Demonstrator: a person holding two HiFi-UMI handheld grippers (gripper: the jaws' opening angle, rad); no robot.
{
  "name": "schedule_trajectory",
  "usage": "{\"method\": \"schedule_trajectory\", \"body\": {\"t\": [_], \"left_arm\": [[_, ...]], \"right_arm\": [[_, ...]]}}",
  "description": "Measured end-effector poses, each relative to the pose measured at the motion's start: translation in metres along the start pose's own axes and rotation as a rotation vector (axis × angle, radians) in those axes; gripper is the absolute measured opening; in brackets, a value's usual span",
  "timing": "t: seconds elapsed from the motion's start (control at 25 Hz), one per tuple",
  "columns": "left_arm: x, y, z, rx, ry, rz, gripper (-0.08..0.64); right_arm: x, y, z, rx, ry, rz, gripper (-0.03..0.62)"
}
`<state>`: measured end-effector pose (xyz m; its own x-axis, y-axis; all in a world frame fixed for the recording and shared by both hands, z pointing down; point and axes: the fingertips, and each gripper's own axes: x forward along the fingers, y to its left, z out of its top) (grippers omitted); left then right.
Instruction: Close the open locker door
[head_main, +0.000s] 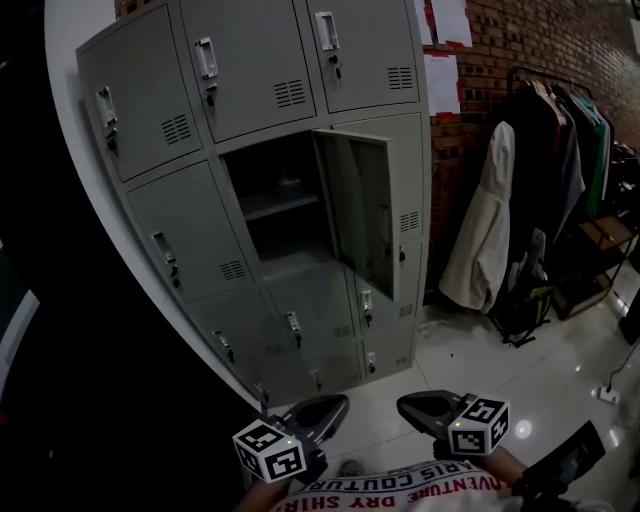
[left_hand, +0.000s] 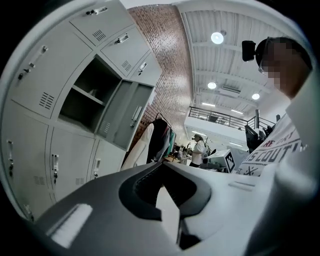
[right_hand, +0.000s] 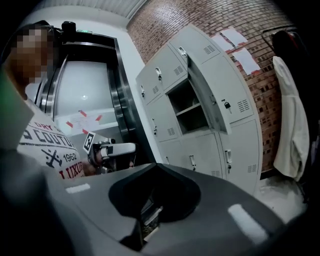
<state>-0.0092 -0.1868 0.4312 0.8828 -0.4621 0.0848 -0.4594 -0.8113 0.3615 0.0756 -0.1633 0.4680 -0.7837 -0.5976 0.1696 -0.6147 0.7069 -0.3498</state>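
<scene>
The grey locker bank (head_main: 180, 150) stands ahead. One middle compartment (head_main: 275, 205) is open and dark, with a shelf inside. Its door (head_main: 355, 205) swings out to the right, nearly square to the front. The same door shows in the left gripper view (left_hand: 127, 117) and the right gripper view (right_hand: 205, 97). My left gripper (head_main: 338, 403) and right gripper (head_main: 403, 408) are held low near the person's shirt, well short of the lockers. Each has its jaws meeting at the tip with nothing between them, as seen for the left gripper (left_hand: 160, 165) and the right gripper (right_hand: 155, 166).
A clothes rack (head_main: 550, 150) with dark garments and a white coat (head_main: 485, 230) stands right of the lockers against the brick wall (head_main: 580, 40). A power strip (head_main: 607, 395) lies on the glossy tiled floor. A metal lift door (right_hand: 90, 100) is left of the lockers.
</scene>
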Motion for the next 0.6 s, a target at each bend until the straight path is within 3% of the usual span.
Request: {"method": "schedule_trajectory", "body": {"t": [0.2, 0.4, 0.6], "left_arm": [[0.022, 0.061, 0.052, 0.064, 0.006, -0.028, 0.005], [0.03, 0.105, 0.078, 0.057, 0.008, -0.059, 0.005], [0.036, 0.148, 0.092, 0.057, 0.016, -0.084, 0.005]], "right_arm": [[0.042, -0.04, 0.051, -0.028, -0.048, -0.062, -0.003], [0.075, -0.083, 0.073, -0.017, -0.067, -0.138, -0.003], [0.08, -0.146, 0.11, -0.095, -0.098, -0.306, -0.003]]}}
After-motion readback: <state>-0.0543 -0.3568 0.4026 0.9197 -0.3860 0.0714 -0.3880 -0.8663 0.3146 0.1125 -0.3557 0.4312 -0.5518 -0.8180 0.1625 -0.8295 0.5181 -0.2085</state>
